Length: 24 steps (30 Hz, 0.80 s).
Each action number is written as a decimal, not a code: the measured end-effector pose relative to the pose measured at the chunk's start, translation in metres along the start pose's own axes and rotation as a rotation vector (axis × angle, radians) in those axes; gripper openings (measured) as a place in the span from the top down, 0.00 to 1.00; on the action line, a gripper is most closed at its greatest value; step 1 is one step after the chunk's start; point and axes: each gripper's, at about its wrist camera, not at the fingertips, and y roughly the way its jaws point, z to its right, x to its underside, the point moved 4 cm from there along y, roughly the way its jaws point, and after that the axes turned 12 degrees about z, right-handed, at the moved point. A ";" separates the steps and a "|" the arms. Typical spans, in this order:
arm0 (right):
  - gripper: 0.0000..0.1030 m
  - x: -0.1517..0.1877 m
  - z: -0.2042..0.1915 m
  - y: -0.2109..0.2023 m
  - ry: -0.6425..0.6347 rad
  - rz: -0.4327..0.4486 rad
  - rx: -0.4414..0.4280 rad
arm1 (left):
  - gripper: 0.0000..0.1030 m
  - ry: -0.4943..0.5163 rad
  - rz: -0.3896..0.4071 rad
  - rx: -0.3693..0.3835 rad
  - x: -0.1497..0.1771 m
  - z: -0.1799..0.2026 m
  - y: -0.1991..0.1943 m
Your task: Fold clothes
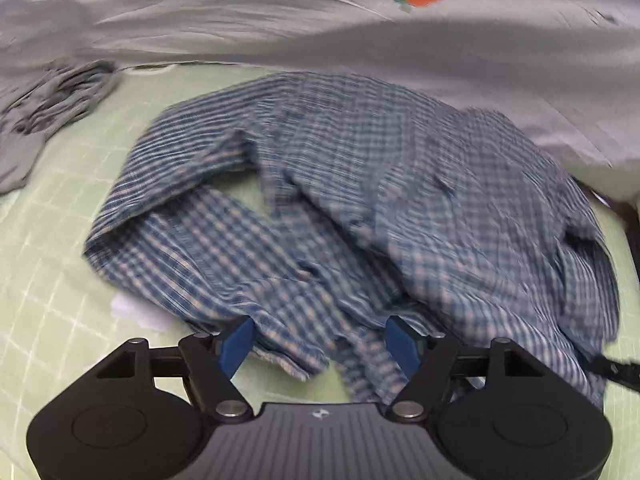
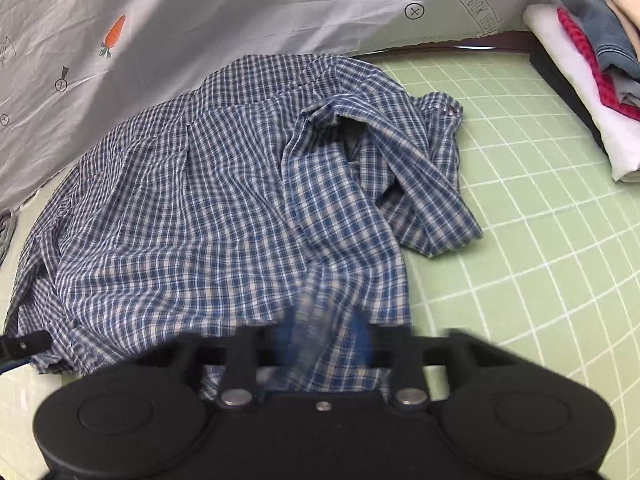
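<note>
1. Blue plaid shirt [image 2: 208, 184] lay crumpled on green grid mat [image 2: 540, 240], against grey printed sheet [image 2: 240, 8].
2. Left gripper [image 1: 320, 338] was spread wide, shirt hem between the blue pads [image 1: 236, 346], not pinched.
3. Right gripper [image 2: 320, 332] was blurred at the shirt's near edge; grip unclear.
4. Folded clothes stack [image 2: 592, 60] sat at far right.

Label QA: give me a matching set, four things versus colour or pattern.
Things:
1. shirt
2. mat
3. backdrop sheet
4. carrot print

Looks:
A. orange
B. blue-and-white check
C. grey
D. pale green with white grid

Pairs: 1-B, 2-D, 3-C, 4-A
</note>
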 end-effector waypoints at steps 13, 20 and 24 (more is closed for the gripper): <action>0.97 -0.011 0.039 -0.014 0.031 0.077 0.048 | 0.29 0.030 0.033 0.006 -0.001 0.014 -0.032; 0.97 -0.007 0.060 -0.009 0.067 0.064 0.009 | 0.29 0.200 -0.051 0.107 0.037 0.070 -0.025; 0.97 -0.005 0.067 -0.001 0.076 0.044 -0.005 | 0.29 0.268 -0.074 0.145 0.050 0.097 -0.015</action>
